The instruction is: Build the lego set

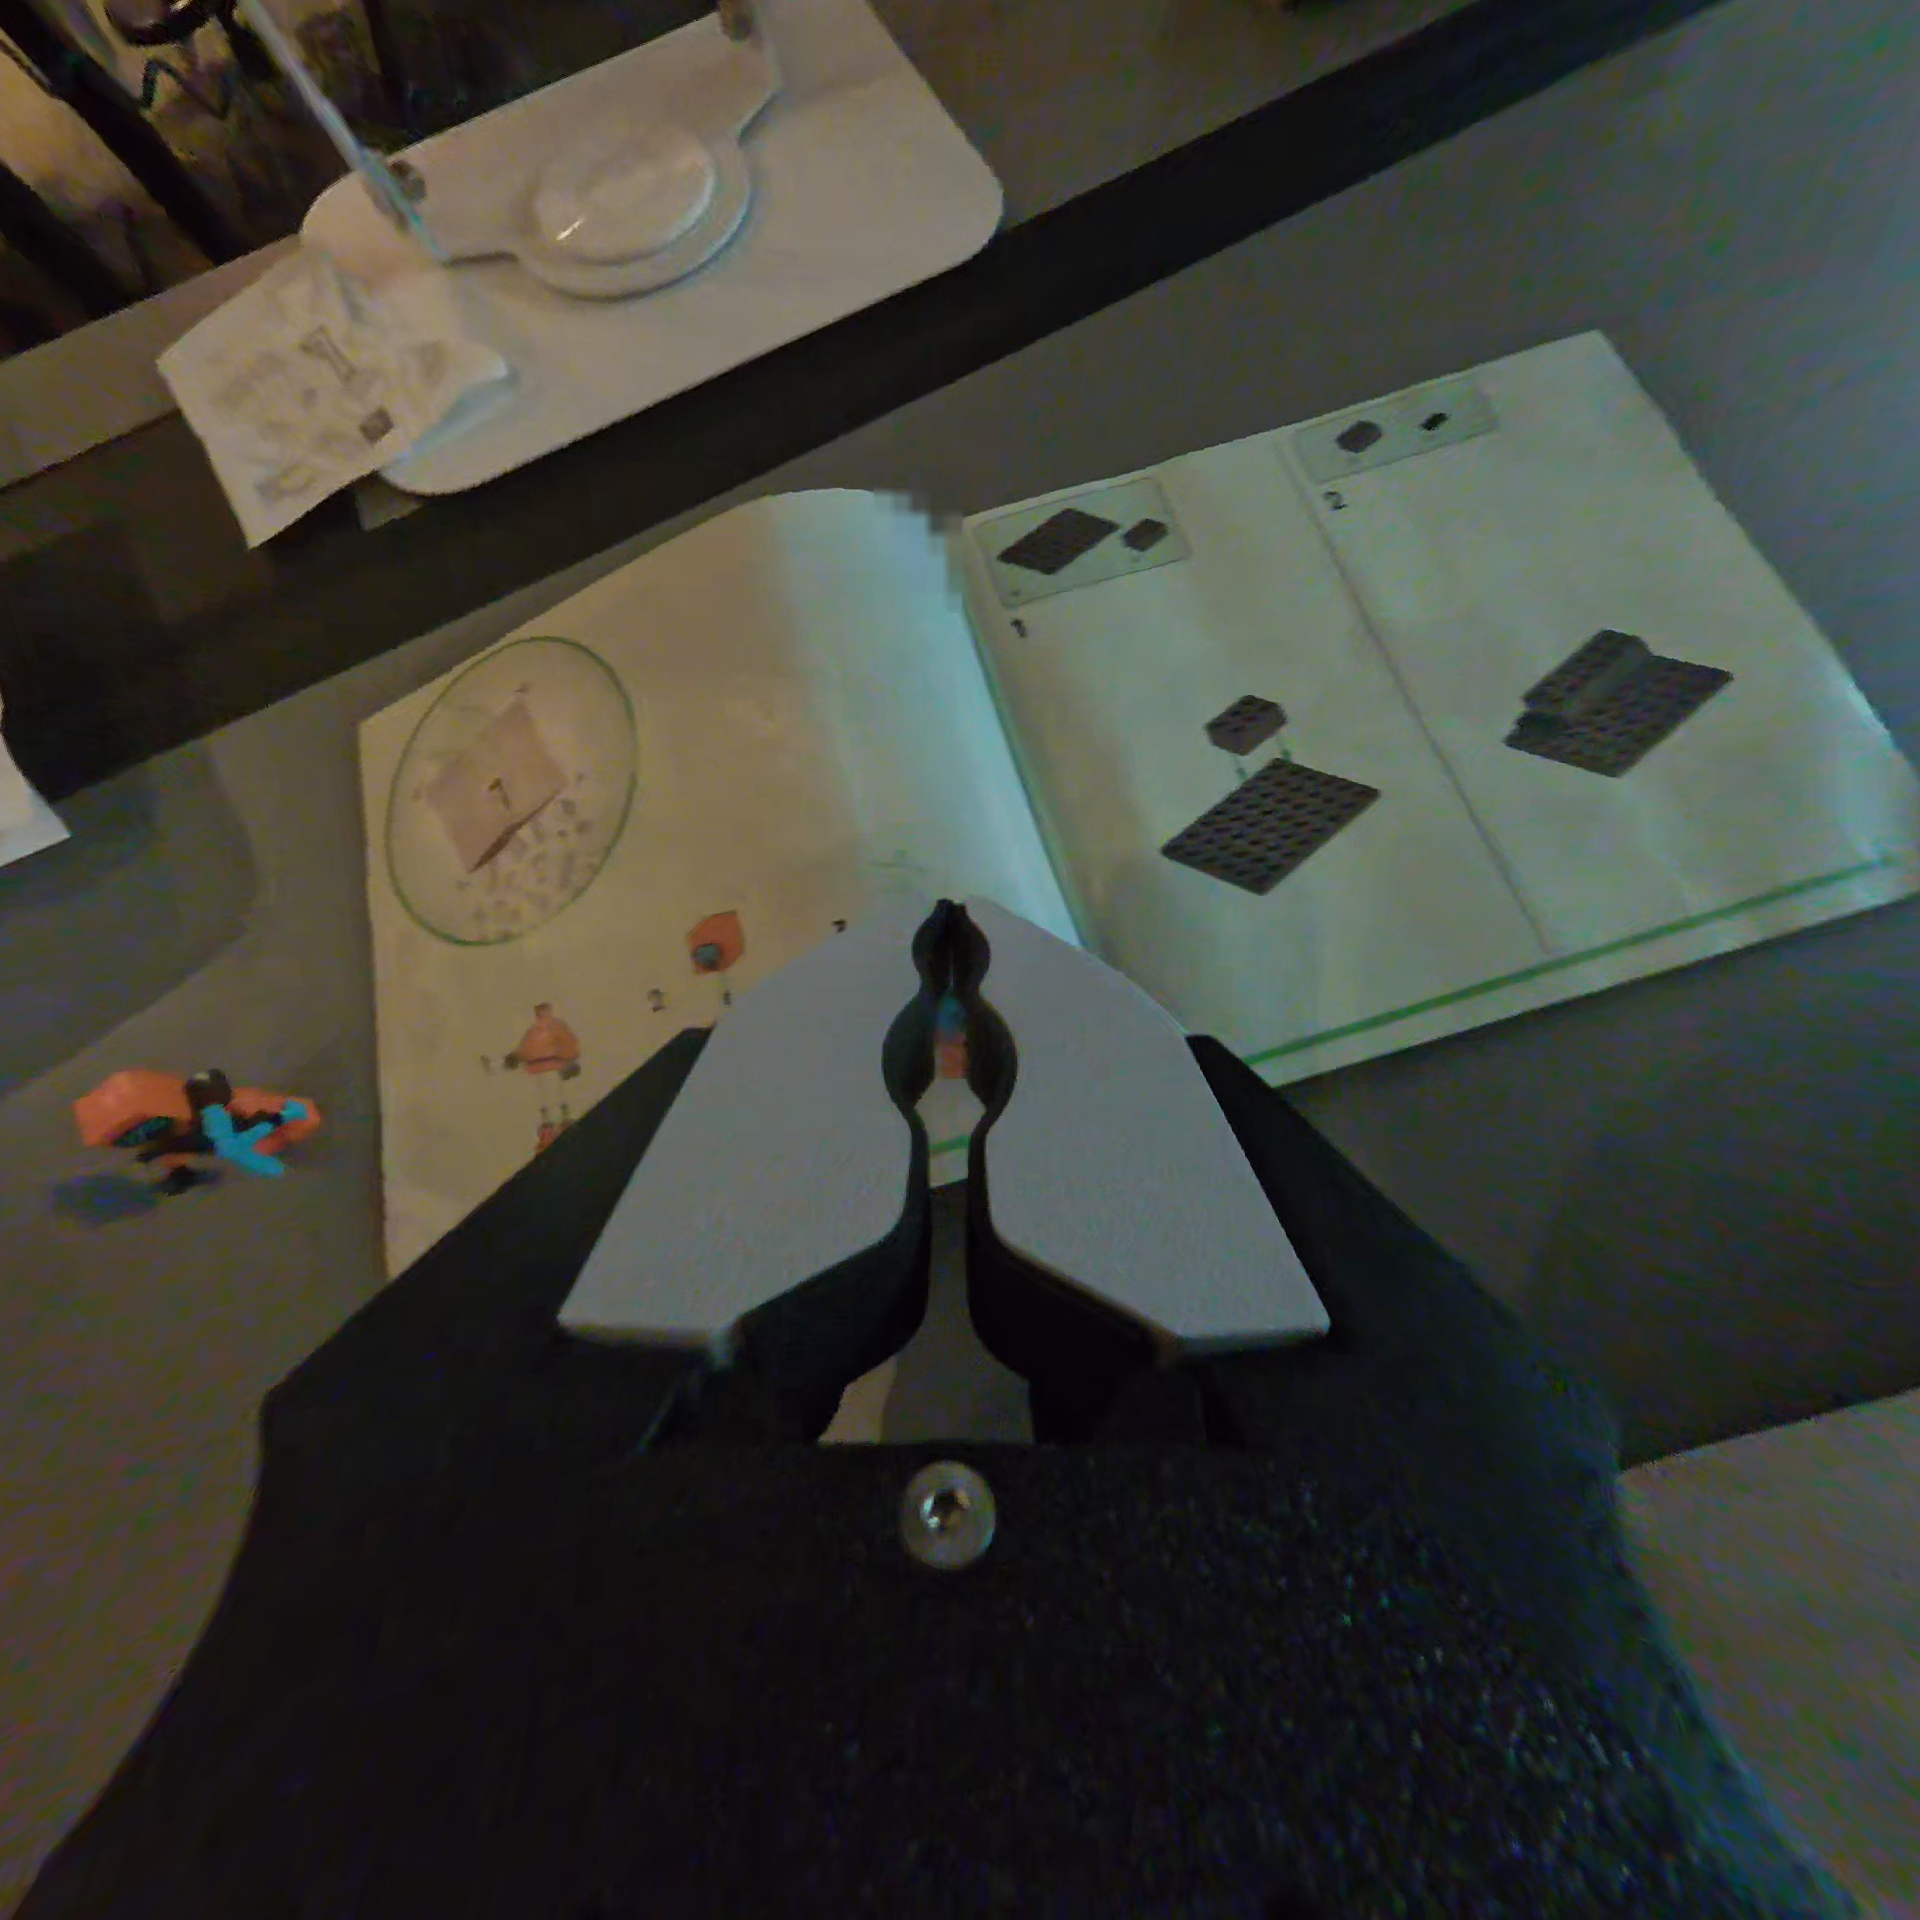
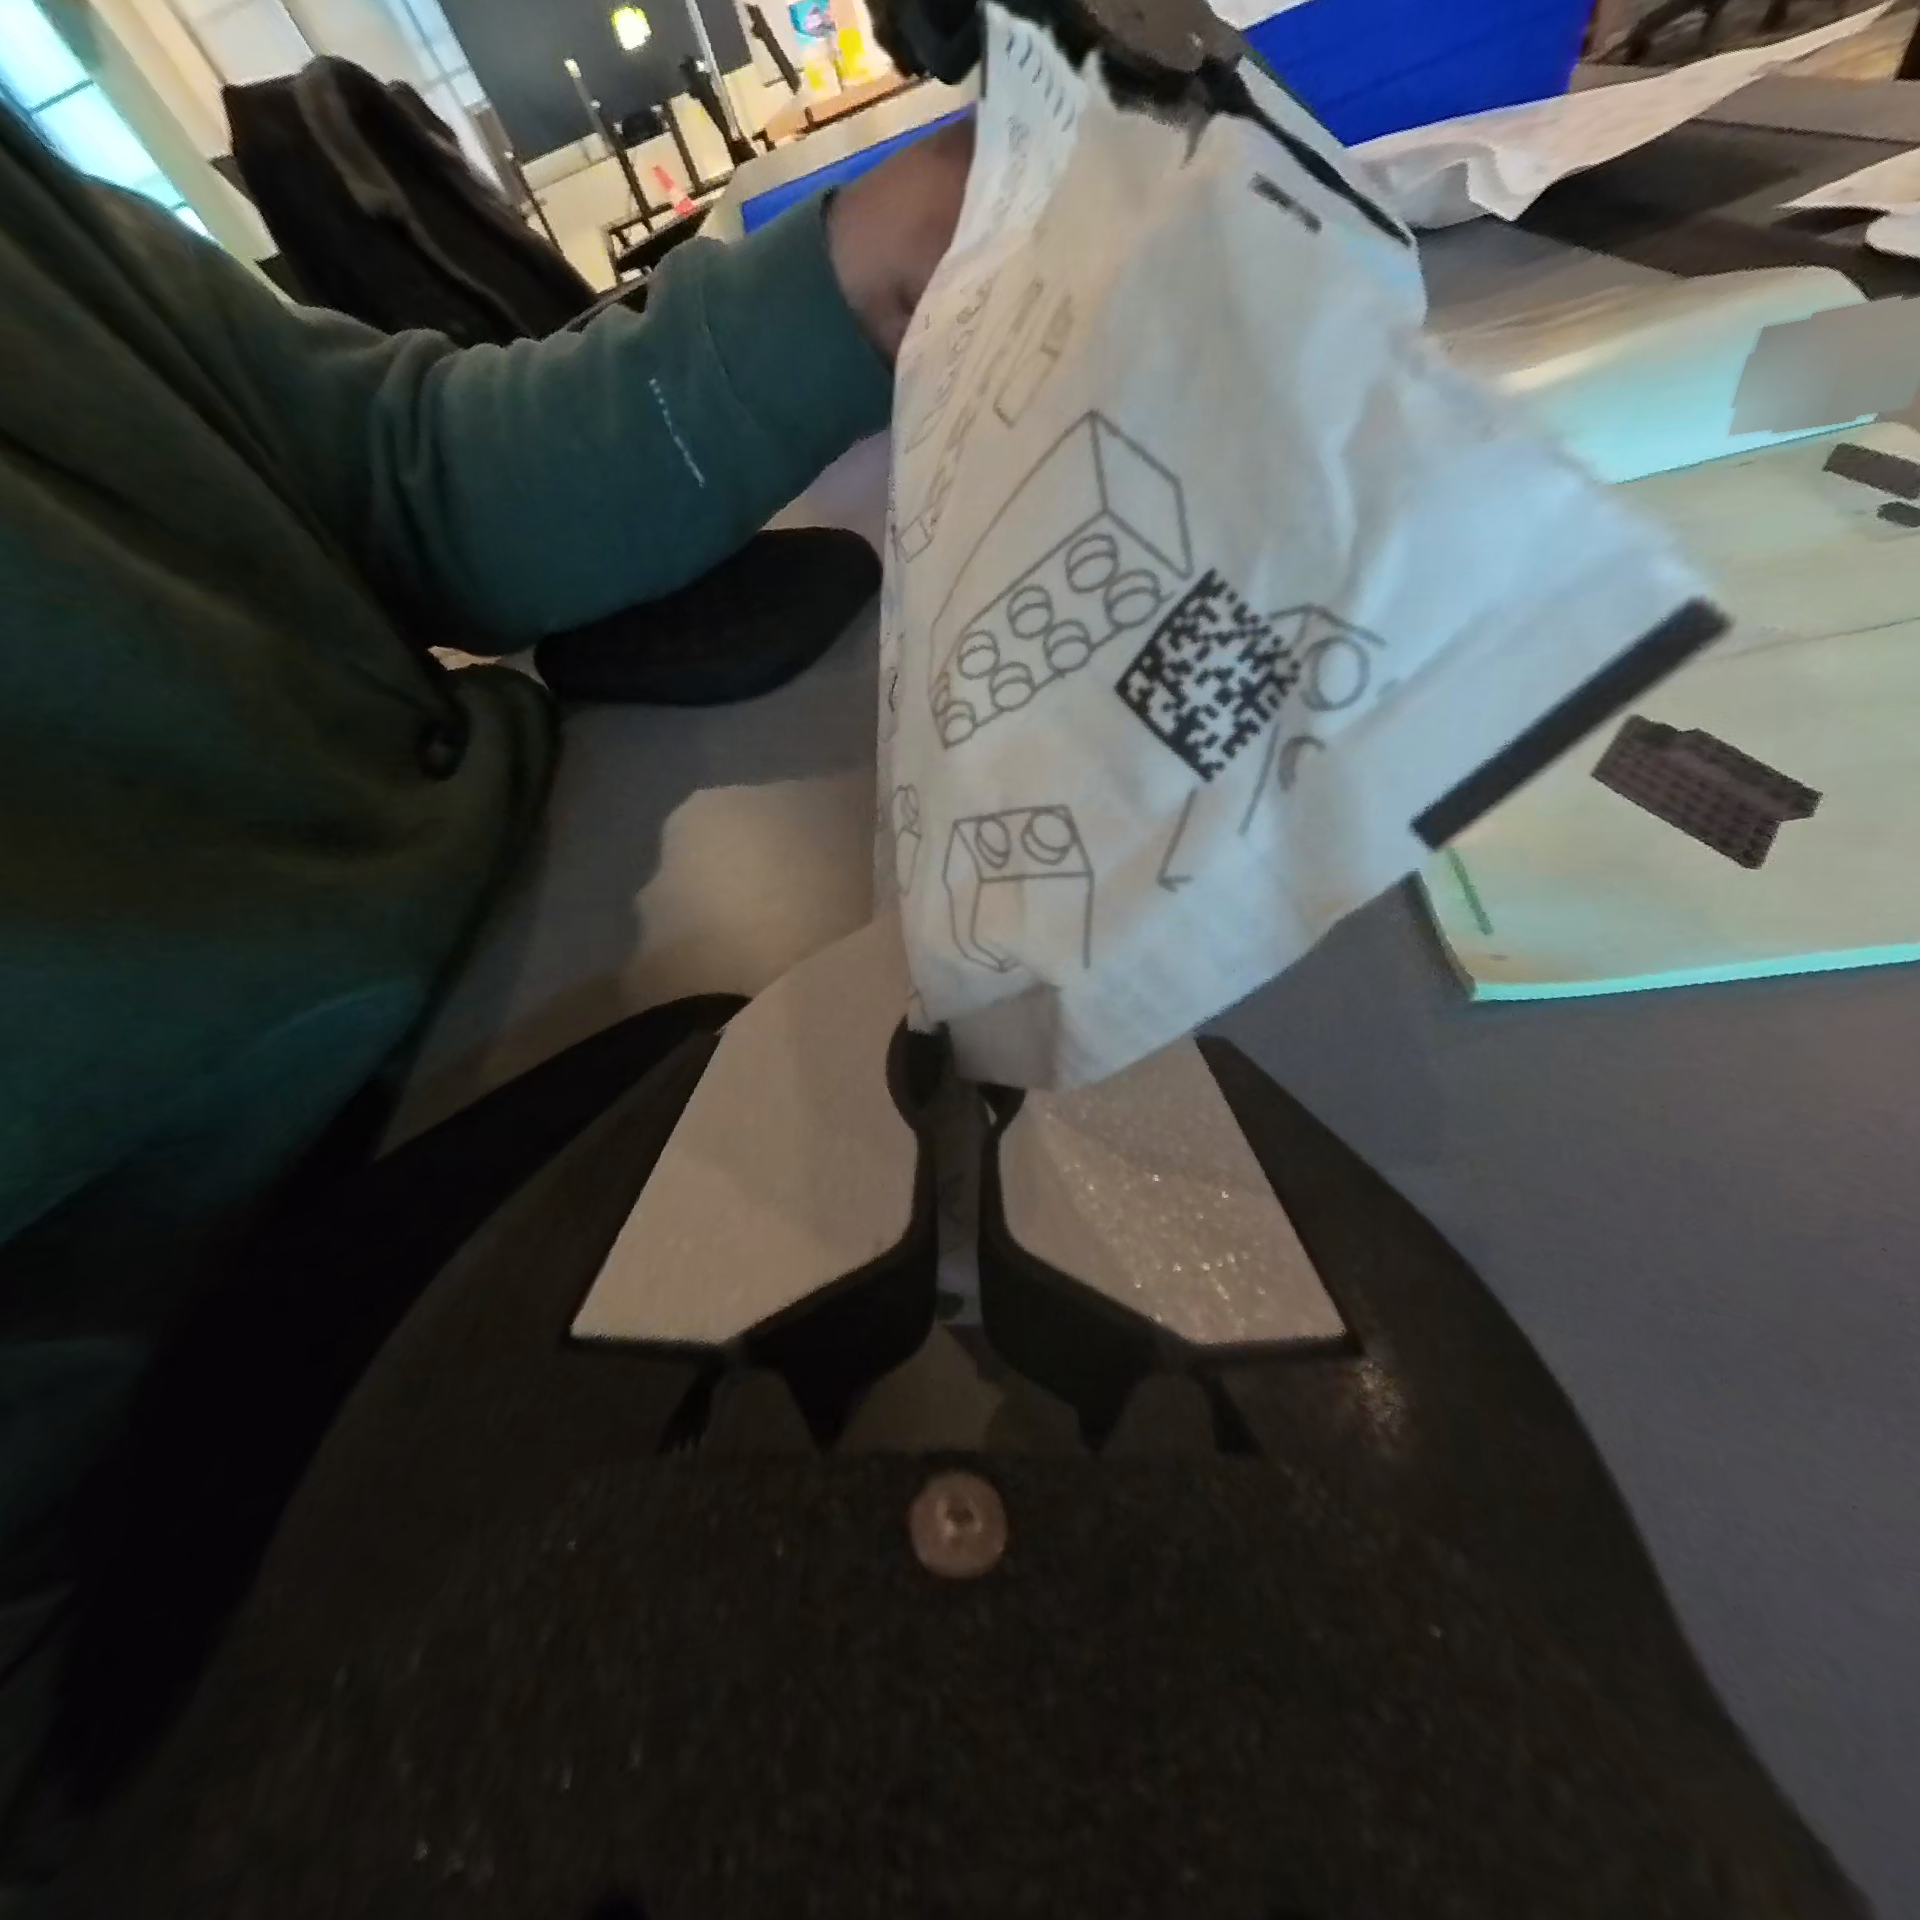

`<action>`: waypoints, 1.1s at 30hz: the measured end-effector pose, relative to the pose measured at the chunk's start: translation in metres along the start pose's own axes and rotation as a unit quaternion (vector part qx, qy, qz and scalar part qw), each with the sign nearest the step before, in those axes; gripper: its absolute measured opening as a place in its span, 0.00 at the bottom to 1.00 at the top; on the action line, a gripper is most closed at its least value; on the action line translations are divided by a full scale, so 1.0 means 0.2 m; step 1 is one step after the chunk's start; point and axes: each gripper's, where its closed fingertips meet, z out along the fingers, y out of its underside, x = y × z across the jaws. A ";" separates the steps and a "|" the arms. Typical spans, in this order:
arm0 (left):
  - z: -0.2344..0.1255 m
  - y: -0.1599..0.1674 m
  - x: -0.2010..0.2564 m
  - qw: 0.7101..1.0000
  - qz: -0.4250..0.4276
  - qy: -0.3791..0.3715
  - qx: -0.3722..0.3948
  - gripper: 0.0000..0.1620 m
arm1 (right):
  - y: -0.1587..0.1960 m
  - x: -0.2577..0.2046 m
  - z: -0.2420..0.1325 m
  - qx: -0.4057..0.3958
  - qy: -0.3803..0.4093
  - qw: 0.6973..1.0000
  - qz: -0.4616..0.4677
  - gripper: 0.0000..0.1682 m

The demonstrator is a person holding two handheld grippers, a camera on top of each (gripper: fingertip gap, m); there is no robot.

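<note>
My right gripper [image 2: 940, 1039] is shut on the lower corner of a white paper parts bag [image 2: 1143, 644] printed with brick outlines, and holds it up above the grey table. A dark shape [image 2: 1143, 42] at the bag's top edge looks like the other gripper; I cannot tell whether it grips the bag. In the left wrist view my left gripper [image 1: 945, 920] is shut over the open instruction booklet [image 1: 1195, 727], with nothing visible between its tips. A small cluster of orange, blue and black bricks [image 1: 197, 1127] lies on the table to its left.
The booklet also shows at the right in the right wrist view [image 2: 1662, 904]. A white stand base [image 1: 665, 208] and a crumpled white bag [image 1: 322, 405] lie beyond a dark gap [image 1: 1143, 270]. A person's green sleeve [image 2: 416, 468] fills the left side. There is about 25 cm between the tips of the two grippers.
</note>
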 end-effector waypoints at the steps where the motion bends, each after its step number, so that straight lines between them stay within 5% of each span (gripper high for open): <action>1: 0.00 0.00 0.03 1.000 0.005 0.002 0.001 0.00 | 0.00 0.00 0.00 0.000 -0.002 1.000 -0.001 0.00; 14: 0.00 0.02 0.24 0.999 0.045 0.020 -0.007 0.00 | 0.01 -0.03 -0.02 0.000 -0.019 1.000 -0.019 0.00; 33: 0.00 0.03 0.26 0.998 0.061 0.015 -0.008 0.00 | 0.01 -0.04 -0.03 0.003 -0.015 1.000 -0.027 0.01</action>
